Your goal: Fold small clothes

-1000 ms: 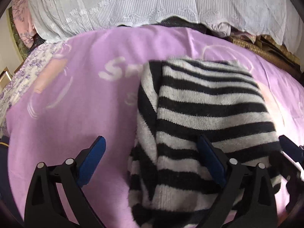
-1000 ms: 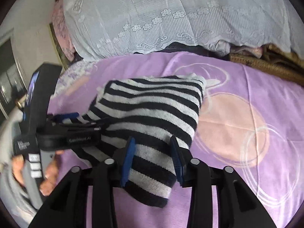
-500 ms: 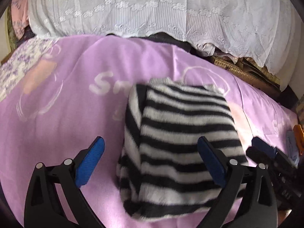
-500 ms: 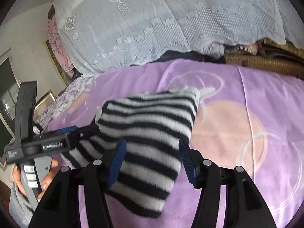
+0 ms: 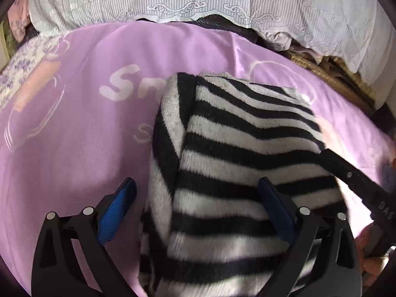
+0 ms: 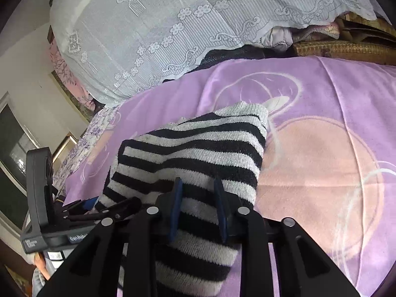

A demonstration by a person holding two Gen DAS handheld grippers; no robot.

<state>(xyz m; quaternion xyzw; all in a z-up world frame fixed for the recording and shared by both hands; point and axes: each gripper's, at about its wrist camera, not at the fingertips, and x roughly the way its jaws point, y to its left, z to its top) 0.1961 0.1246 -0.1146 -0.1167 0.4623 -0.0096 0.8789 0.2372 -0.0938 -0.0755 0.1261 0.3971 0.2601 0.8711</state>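
Note:
A folded black-and-white striped knit garment (image 5: pixel 237 163) lies on a purple blanket (image 5: pixel 74 148). My left gripper (image 5: pixel 198 210) is open, its blue pads wide apart on either side of the garment's near left part. In the right wrist view the garment (image 6: pixel 198 148) runs between the blue pads of my right gripper (image 6: pixel 198 210), which is shut on its near right edge. The right gripper also shows in the left wrist view (image 5: pixel 358 185). The left gripper's body shows in the right wrist view (image 6: pixel 49 222).
A white lace cover (image 5: pixel 198 0) hangs along the back of the bed. A woven mat (image 6: pixel 346 49) and bundled clothes (image 6: pixel 284 37) lie at the back right. A floral cloth (image 5: pixel 22 64) lies at the far left.
My right gripper has narrowed its jaws onto the garment's edge. Both grippers have moved closer in over the garment, which now fills more of the views.

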